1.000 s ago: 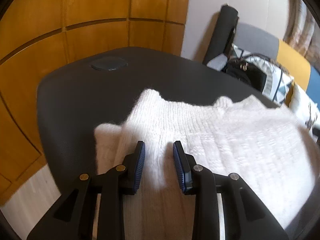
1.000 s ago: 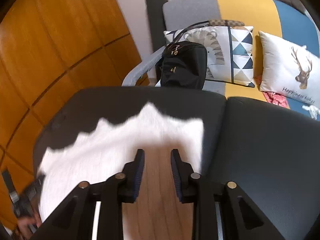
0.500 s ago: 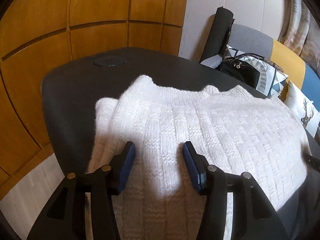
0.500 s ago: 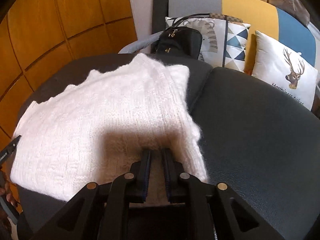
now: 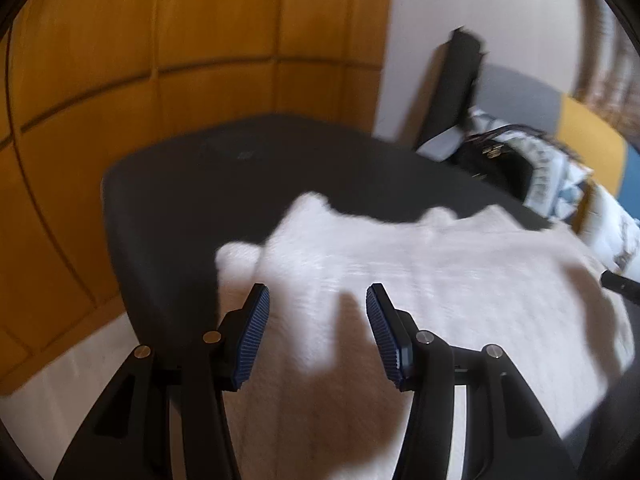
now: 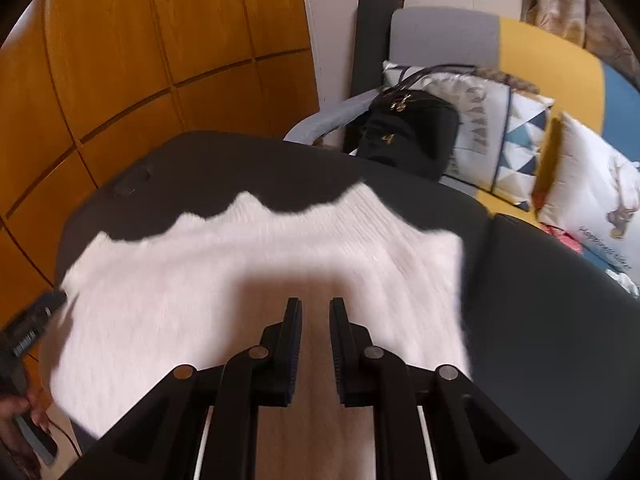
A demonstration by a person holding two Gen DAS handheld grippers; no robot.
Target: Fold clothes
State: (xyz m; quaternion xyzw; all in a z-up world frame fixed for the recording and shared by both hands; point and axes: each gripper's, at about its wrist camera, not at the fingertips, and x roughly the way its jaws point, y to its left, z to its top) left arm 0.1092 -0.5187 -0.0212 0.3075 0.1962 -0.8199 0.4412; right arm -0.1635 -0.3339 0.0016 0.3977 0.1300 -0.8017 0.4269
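**Ana:** Sweater first: where does it lie?

**Ben:** Spread flat on the dark counter, white knit, directly ahead of and beneath both claws. Its wavy far edge lies beyond the fingertips in either wrist view. At that far edge it looks doubled over, with a second layer peeking out beyond the left claw's left finger, so some folding seems to be in it, though how much I cannot tell.

**Ana:** And the claws?

**Ben:** The left claw stands wide apart over the knit, holding nothing. The right claw is apart too, though by a narrower gap, and nothing sits between its fingers. Both views are blurred, so I'd guess the hands are in motion.

**Ana:** Which step is this, then?

**Ben:** My judgement: a moment between grips. Both claws are free above a sweater that lies neatly, which would fit either a pause before another fold or the end of the last one. The pictures don't settle that.

**Ana:** If another fold were due?

**Ben:** It would call for each claw to drop onto an edge near its own side, pinch through both layers of the fluffy knit, and lift evenly, since loose wool sags and slips. The right edge sits just right of the right claw, close to the gap in the counter, so care there.

**Ana:** Anything else nearby?

**Ben:** A black bag and cushions lie well beyond, clear of the work.
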